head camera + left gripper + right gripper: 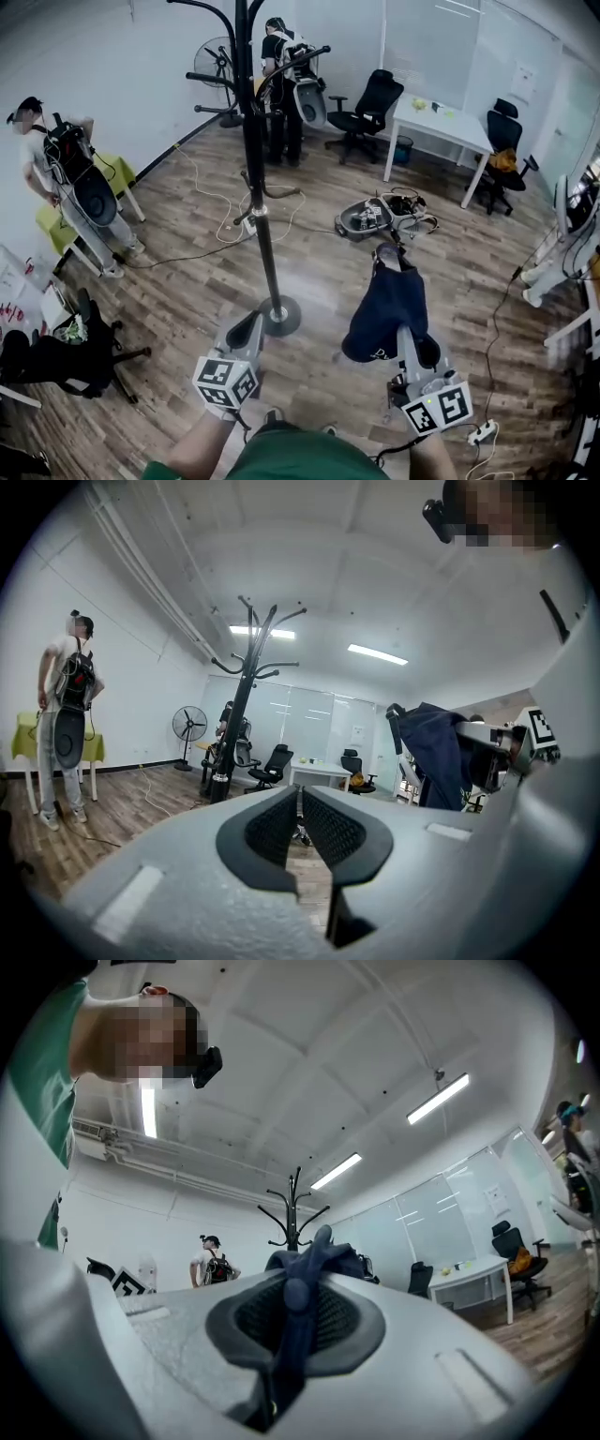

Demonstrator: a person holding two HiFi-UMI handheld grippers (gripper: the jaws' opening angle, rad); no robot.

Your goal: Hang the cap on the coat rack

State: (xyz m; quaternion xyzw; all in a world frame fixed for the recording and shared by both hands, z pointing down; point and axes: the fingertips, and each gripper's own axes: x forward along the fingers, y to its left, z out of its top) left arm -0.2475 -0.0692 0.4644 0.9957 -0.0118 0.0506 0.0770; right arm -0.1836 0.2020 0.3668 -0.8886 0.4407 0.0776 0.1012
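Dark navy fabric cap (389, 300) held lower right, beside the black metal coat rack (255, 141).
The right gripper (405, 336) pinches the cap's edge between its fingers (349, 1321), so the crown hangs free, likely to drop over a hook (302, 58). The left gripper (246, 330), fingers (272, 829) pressed together on nothing, hovers near the rack's round base (279, 317). Bare wooden floor (187, 272) there leaves open room; hooks fan out top centre.
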